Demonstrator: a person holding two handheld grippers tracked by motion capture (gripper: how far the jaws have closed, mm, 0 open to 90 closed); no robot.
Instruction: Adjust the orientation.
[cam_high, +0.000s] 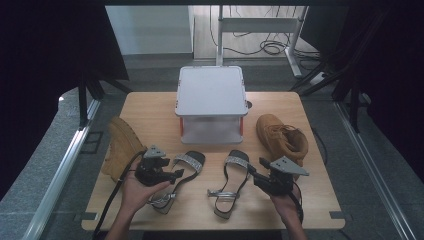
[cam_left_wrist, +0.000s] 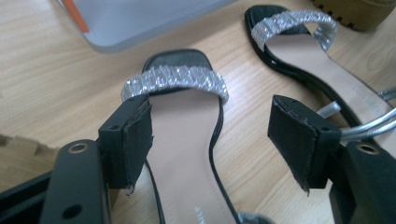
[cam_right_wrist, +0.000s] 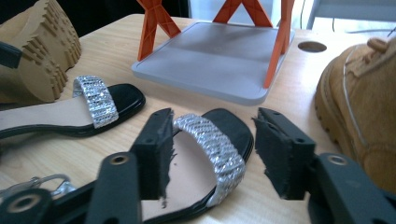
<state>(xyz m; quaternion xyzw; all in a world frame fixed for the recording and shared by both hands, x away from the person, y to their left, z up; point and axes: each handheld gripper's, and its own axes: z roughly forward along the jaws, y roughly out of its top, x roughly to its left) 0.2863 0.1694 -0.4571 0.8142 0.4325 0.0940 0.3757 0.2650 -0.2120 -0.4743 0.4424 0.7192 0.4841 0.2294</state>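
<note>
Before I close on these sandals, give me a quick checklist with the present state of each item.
1. Left gripper open: ok, nothing clamped.
2. Left sandal lined up between its jaws: ok, sole lies between them.
3. Right gripper open: ok, pads not pressing.
4. Right sandal lined up: ok, glitter strap sits between the jaws.
5. Sandals apart from the boots: ok on the right; cannot tell on the left.
6. Storage box lid shut: ok, needs opening if they go in.

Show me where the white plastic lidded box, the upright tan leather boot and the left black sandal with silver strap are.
white plastic lidded box (cam_high: 212, 91), high view, lid top
upright tan leather boot (cam_high: 272, 131), high view, toe
left black sandal with silver strap (cam_left_wrist: 175, 79), left gripper view, strap
</note>
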